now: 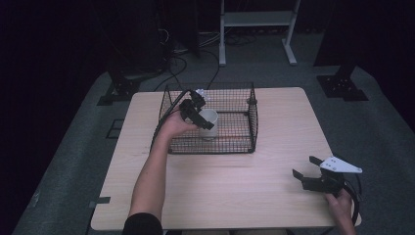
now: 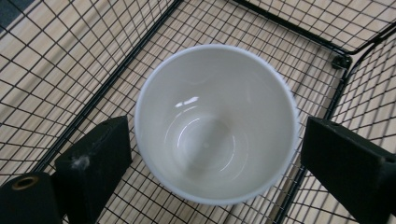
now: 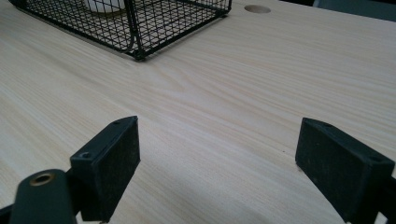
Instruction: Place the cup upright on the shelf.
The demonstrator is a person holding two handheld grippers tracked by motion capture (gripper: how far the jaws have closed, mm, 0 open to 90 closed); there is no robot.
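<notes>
The white cup (image 2: 217, 123) stands upright inside the wire basket (image 1: 252, 122), directly between the left gripper's (image 1: 199, 116) wide jaws, mouth up toward them. The right gripper (image 1: 308, 172), jaws also wide, rests well apart over the counter (image 1: 244, 191).

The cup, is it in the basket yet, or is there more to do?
Nearly done. The white cup is already inside the wire basket. The left gripper sits around it, jaws on either side with gaps showing, so it looks let go or about to be. The right gripper waits open over the table. Left: pull the hand out.
</notes>
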